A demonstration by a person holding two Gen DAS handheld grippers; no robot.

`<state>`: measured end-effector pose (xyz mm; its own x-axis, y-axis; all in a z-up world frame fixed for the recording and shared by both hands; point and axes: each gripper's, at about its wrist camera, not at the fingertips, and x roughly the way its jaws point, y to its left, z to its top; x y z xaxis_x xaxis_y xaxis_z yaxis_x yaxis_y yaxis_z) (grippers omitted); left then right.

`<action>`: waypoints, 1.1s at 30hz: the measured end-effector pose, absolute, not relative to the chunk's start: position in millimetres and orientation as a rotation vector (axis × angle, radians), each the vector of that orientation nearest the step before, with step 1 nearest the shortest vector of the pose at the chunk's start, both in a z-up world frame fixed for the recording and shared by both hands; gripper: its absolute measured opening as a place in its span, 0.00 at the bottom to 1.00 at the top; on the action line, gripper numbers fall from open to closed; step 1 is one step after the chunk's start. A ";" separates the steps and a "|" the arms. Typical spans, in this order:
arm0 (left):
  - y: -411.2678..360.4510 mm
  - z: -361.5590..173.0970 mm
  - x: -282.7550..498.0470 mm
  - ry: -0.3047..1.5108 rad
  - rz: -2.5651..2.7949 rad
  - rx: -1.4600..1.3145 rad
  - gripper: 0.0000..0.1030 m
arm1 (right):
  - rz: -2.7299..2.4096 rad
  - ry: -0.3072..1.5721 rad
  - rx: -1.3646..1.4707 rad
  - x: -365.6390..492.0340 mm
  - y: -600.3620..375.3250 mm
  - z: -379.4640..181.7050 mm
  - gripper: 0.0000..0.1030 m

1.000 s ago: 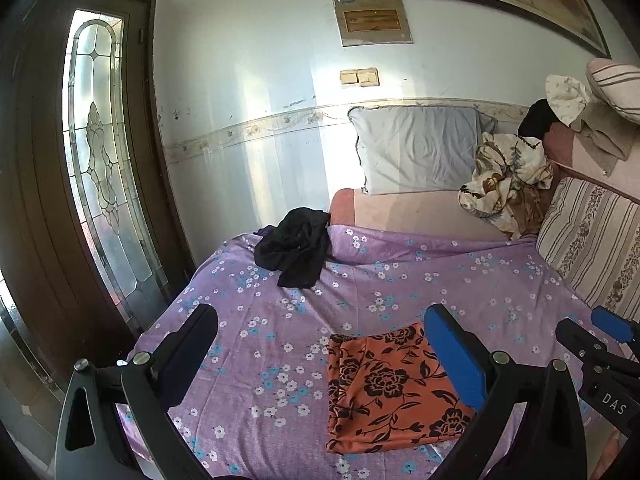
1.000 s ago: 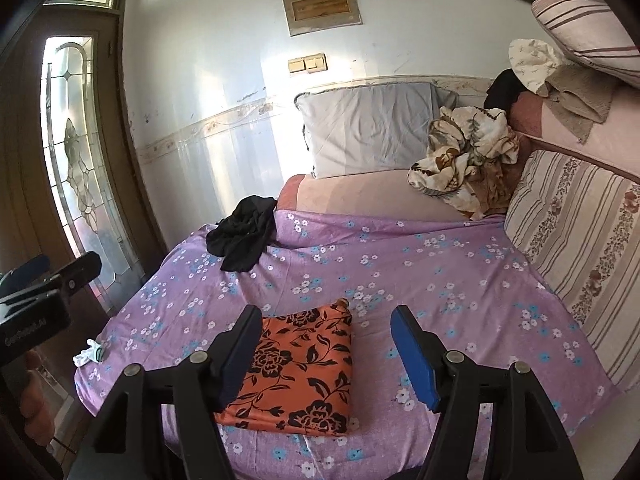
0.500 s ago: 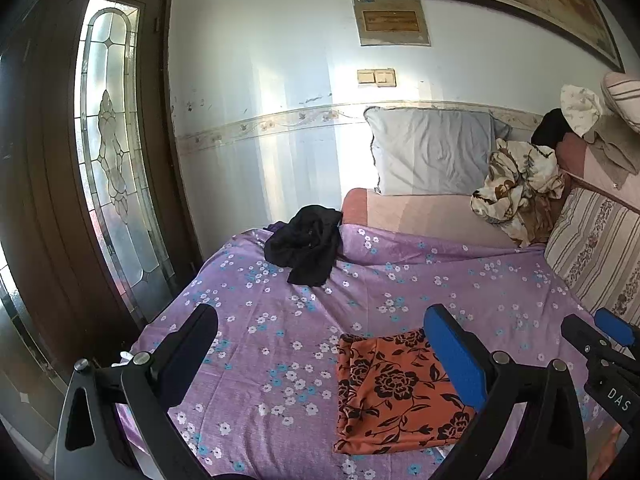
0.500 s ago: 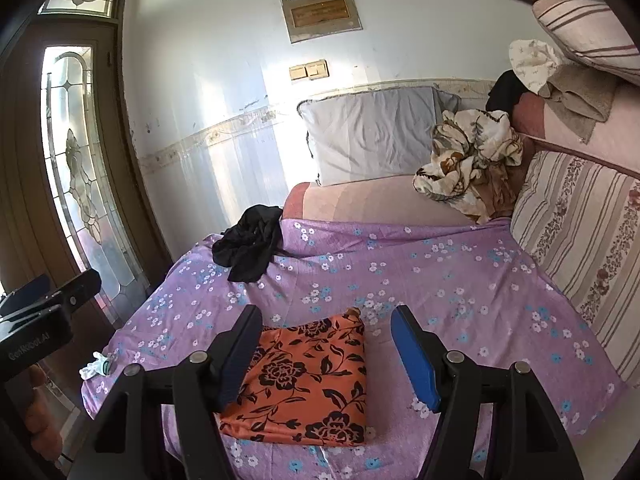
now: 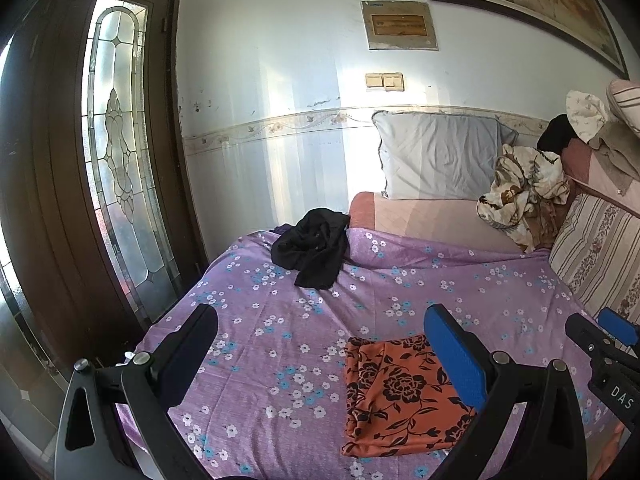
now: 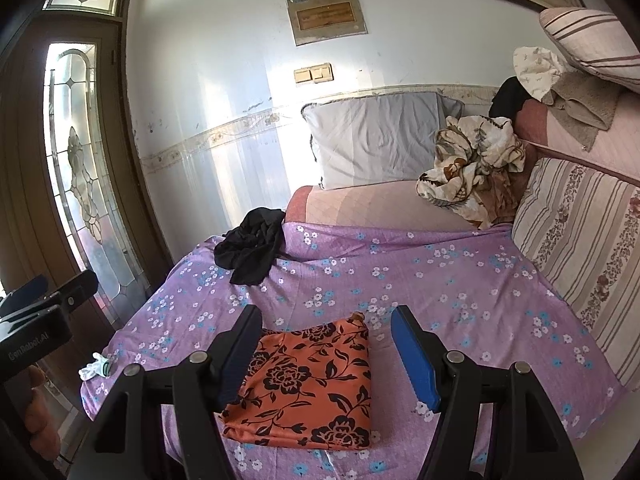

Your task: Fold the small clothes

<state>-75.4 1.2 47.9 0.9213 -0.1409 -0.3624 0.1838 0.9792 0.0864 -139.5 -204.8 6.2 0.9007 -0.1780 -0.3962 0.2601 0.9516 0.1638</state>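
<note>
A folded orange cloth with black flowers [image 5: 396, 396] [image 6: 308, 384] lies flat near the front edge of the purple flowered bedsheet [image 5: 280, 320] [image 6: 440, 288]. A crumpled black garment [image 5: 314, 246] [image 6: 252, 250] lies at the sheet's far left. My left gripper [image 5: 320, 332] hovers open above the sheet, left of the orange cloth, holding nothing. My right gripper [image 6: 326, 332] hovers open just above the cloth's far end, its fingers astride it without touching. Each gripper shows at the edge of the other's view.
A grey pillow [image 6: 376, 140] leans on the back wall. A patterned crumpled blanket [image 6: 472, 164] and striped cushions [image 6: 580, 236] fill the right side. A wooden door with leaded glass [image 5: 116, 168] stands left. A small white scrap [image 6: 94, 368] lies by the sheet's left corner.
Both views have tilted slightly upward and back, so the orange cloth sits lower in each frame. The cloth and the black garment have not moved; both grippers stay open.
</note>
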 end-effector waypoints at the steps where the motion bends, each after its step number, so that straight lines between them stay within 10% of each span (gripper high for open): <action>1: 1.4 48.0 -75.5 0.363 -0.168 0.120 1.00 | -0.227 0.386 0.217 -139.8 -204.3 6.9 0.69; 33: 6.7 50.2 -76.0 0.359 -0.174 0.118 1.00 | -0.215 0.357 0.214 -137.6 -199.3 14.5 0.69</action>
<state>-76.0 6.7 50.2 0.9217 -0.1478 -0.3585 0.1894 0.9783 0.0836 -137.6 -199.3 14.5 0.9147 -0.1701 -0.3667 0.2452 0.9547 0.1687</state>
